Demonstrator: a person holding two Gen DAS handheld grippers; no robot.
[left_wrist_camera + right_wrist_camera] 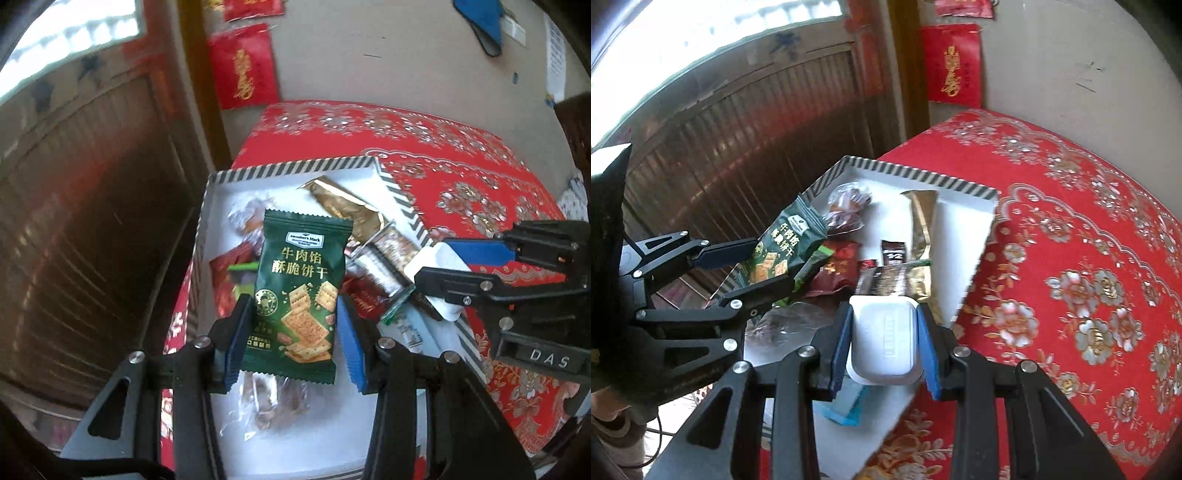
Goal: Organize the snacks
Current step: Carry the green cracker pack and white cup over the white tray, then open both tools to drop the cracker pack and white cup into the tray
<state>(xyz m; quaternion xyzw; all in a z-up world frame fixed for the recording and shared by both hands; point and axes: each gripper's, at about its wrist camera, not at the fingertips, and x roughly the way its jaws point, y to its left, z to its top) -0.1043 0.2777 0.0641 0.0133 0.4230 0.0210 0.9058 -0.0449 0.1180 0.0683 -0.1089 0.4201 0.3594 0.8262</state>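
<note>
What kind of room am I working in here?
Probably a lived-in home: a red floral embroidered tablecloth, red paper decorations with gold lettering on the plaster wall, and a brown wooden slatted door beside the table.

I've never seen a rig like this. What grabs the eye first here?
Probably the green cracker packet, pinched upright in the left gripper above a striped-rim box full of snacks. Beside it, the right gripper clamps a small white tub, all over a bright red flowered tablecloth.
</note>
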